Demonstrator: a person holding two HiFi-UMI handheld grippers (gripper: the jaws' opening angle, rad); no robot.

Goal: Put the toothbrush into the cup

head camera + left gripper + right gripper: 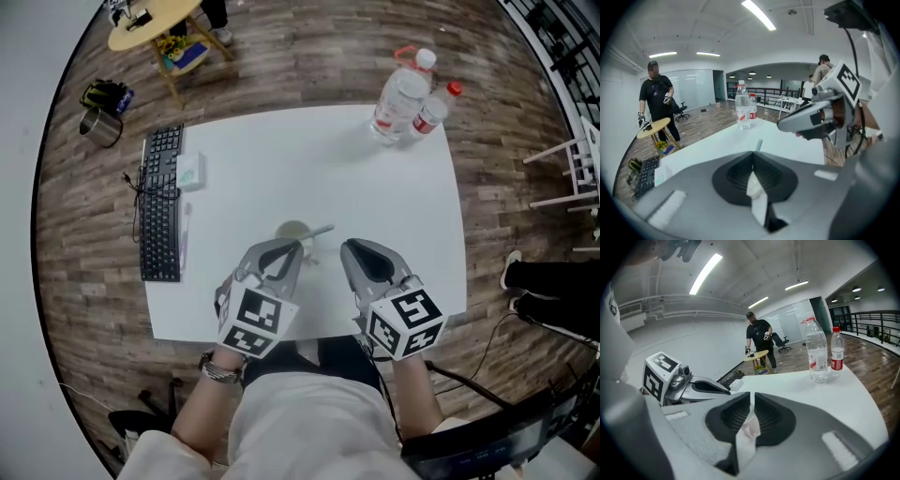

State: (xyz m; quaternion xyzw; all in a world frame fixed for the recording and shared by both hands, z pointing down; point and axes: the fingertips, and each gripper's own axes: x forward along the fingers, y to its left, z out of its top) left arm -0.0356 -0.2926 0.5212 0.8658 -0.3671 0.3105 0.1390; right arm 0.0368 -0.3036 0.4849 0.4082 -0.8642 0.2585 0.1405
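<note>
My white counter (pixel 281 159) carries a black keyboard (pixel 160 206) along its left edge and two water bottles (pixel 401 98) at the far right corner, well apart from the work. The cup (pixel 292 231) stands mid-counter. The toothbrush (pixel 322 229) seems to rest in it, its long axis leaning right. My left claw (pixel 292 247), jaws pressed together on nothing, sits at the cup's near side. My right claw (pixel 349 247), closed to a slit and empty, is near the brush's free end.
</note>
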